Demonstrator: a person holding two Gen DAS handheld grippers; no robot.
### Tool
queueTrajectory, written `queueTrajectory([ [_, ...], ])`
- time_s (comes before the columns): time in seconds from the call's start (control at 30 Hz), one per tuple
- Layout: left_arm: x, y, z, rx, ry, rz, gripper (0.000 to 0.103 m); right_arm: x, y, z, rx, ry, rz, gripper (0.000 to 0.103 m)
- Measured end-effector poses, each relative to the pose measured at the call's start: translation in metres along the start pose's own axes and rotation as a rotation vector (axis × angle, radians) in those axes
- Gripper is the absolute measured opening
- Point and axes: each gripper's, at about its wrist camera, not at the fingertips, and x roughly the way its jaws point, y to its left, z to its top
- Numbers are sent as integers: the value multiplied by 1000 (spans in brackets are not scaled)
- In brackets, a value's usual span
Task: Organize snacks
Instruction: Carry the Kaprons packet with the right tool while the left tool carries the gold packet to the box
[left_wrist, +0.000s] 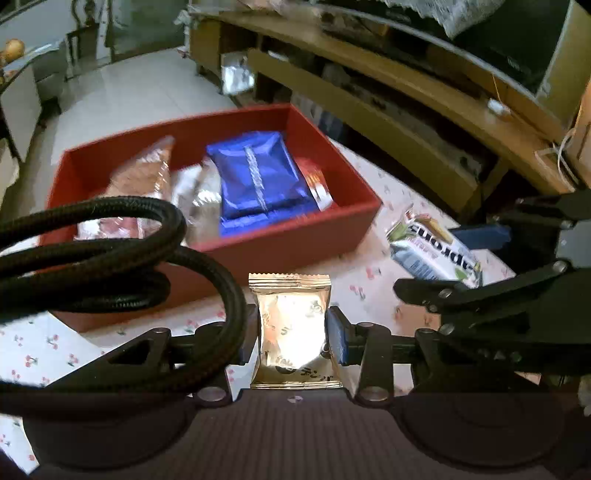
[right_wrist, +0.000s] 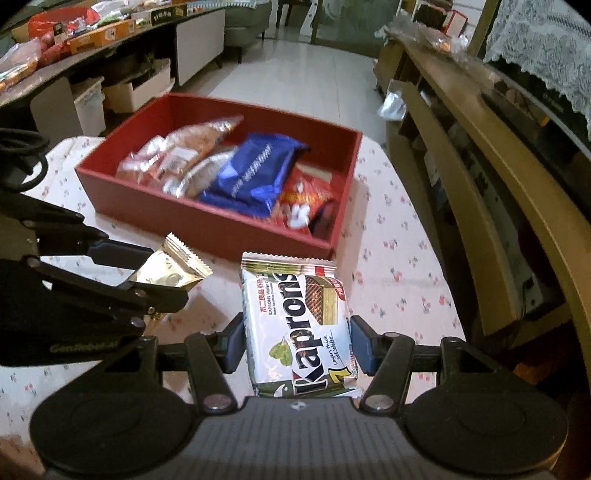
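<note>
In the left wrist view the left gripper (left_wrist: 293, 338) sits at the bottom centre, its blue-padded fingers (left_wrist: 338, 339) pressed narrowly on both sides of a small gold packet (left_wrist: 291, 328); glare whitens the packet's middle and its print cannot be read. A looped black cable (left_wrist: 122, 251) at the left of that frame covers the near left corner of the red box (left_wrist: 354, 229). In the right wrist view the right gripper (right_wrist: 295, 343) at the bottom centre has its fingers (right_wrist: 360, 345) set wider, closed against the two long edges of a white Kaprons pack (right_wrist: 299, 328), whose lower end is cut off by the gripper body. Each gripper shows in the other's view only as a dark linkage at the frame edge, the gold packet sticking out at the left of the right wrist view. Under both lies a table (right_wrist: 399, 280) with a cloth printed with small cherries. Beyond, in the middle of each frame, the box stands on the table, holding a blue bag (right_wrist: 255, 170), a red bag (right_wrist: 303, 203) partly tucked beneath it, and clear bags (right_wrist: 192, 147) blurred beyond reading. A wooden shelf unit (right_wrist: 480, 147) runs along the right, its contents dark and indistinct. A cluttered counter (right_wrist: 92, 33) fills the upper left of the right wrist view.
</note>
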Motion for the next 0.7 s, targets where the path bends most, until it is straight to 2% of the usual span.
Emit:
queueTrajectory([
  [0.33,-13,25,21,-81,-72,47,48,-7,16,34,-6,-81,-13,86],
  [0.7,-11,36,48,-95,-128,100,47,-2,20,66,12,-142,-60,86],
])
